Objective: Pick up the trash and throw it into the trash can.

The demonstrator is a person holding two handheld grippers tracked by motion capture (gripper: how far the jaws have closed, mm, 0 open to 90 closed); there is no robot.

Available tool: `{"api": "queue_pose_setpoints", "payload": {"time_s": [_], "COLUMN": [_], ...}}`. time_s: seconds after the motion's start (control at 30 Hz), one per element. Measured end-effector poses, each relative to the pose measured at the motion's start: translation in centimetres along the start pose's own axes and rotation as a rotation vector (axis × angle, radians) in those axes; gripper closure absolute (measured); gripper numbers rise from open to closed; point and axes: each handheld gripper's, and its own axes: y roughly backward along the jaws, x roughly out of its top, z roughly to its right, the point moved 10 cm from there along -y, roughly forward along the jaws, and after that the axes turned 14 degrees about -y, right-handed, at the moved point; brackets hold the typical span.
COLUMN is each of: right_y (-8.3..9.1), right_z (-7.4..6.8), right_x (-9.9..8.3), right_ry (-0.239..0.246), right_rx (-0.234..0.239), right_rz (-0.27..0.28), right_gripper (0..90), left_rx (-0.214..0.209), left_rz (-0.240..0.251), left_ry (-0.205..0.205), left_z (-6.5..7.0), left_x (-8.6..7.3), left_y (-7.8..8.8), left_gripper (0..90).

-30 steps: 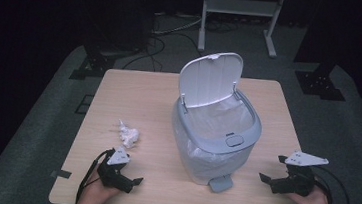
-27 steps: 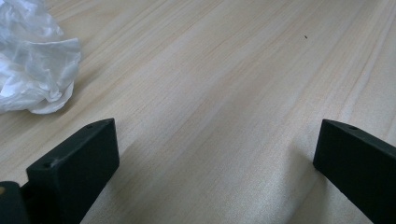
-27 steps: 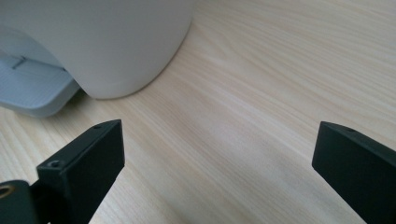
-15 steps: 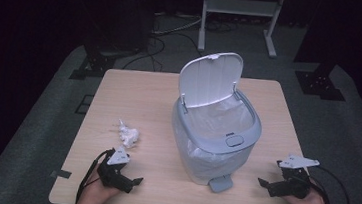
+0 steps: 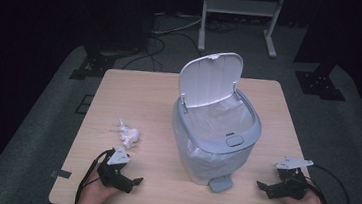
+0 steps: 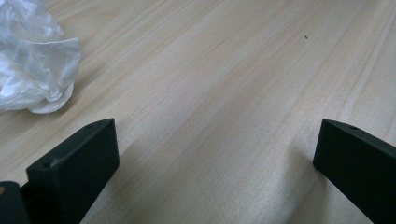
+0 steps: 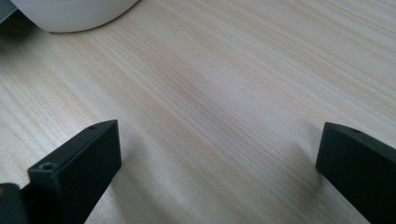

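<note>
**The paper ball sits closest to your left gripper**

High view: The crumpled paper ball (image 5: 128, 135) lies on the tabletop (image 5: 134, 97), toward the left edge and near the front. Your left gripper (image 5: 128, 181) rests by the front left corner. The ball is just past it, a little farther from you. Your right gripper (image 5: 267, 187) rests by the front right corner, well apart from the ball, with the bin (image 5: 214, 135) in between. The bin's lid (image 5: 210, 78) stands open. So your left hand is the one to use.

Left gripper view: Your left gripper (image 6: 215, 154) has its jaws spread wide with nothing between them. The paper ball (image 6: 32, 70) lies up and off to the left of the jaws, not in line with them. I think you must turn that way first.

Right gripper view: Your right gripper (image 7: 217, 156) is spread wide too, holding nothing. The bin's round base (image 7: 70, 14) is ahead on the left.
</note>
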Motion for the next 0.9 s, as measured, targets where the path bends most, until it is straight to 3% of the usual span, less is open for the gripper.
{"api": "queue_pose_setpoints", "payload": {"time_s": [0.17, 0.6, 0.9], "right_y": [-0.1, -0.1, -0.1], "right_z": [-0.1, -0.1, -0.1], "right_x": [0.0, 0.0, 0.0], "right_ry": [-0.008, -0.011, -0.012], "right_rx": [0.023, 0.020, 0.020], "right_rz": [0.051, 0.052, 0.052], "right_gripper": [0.0, 0.0, 0.0], "left_rx": [-0.002, -0.018, -0.014], "left_rz": [0.000, 0.018, 0.034], "left_ry": [-0.002, 0.036, 0.039], "left_z": [0.1, 0.4, 0.2], "left_x": [0.0, 0.7, 1.8], "left_y": [0.0, 0.8, 1.7], "left_gripper": [0.0, 0.0, 0.0]}}
